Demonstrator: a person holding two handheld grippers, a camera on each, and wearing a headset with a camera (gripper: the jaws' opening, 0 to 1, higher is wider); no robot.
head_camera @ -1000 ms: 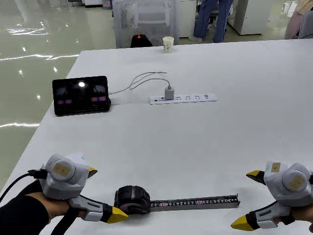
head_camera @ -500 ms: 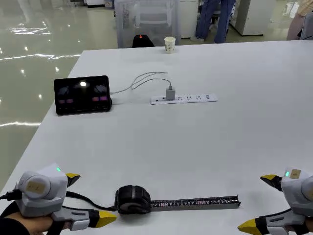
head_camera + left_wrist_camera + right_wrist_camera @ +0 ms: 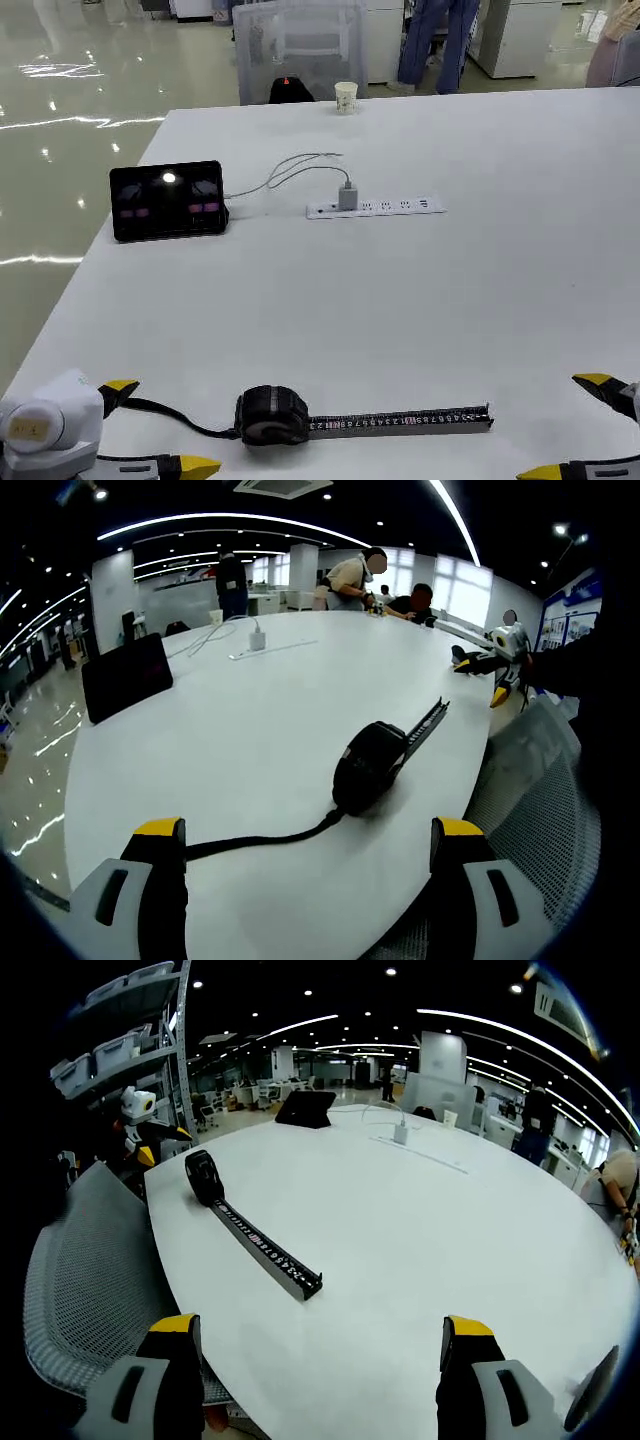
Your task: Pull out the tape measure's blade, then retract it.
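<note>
White workbench (image 3: 400, 300) carries the tape measure (image 3: 270, 415) near its front edge, blade (image 3: 400, 421) drawn out, not yet retracted, while left gripper (image 3: 307, 832) and right gripper (image 3: 320, 1326) flank it, jaws spread, empty.

Glossy pale floor (image 3: 70, 130), white table (image 3: 450, 300), strip lights (image 3: 230, 517) overhead

The left tongs (image 3: 158, 425) have a rounded, pale grey housing with a small cream label, and fingers (image 3: 195, 465) tipped in yellow. The right tongs (image 3: 568, 426) have the same yellow tips. Seen from the gripper views, each finger is a grey shell with an oblong slot and a black inner face.
</note>
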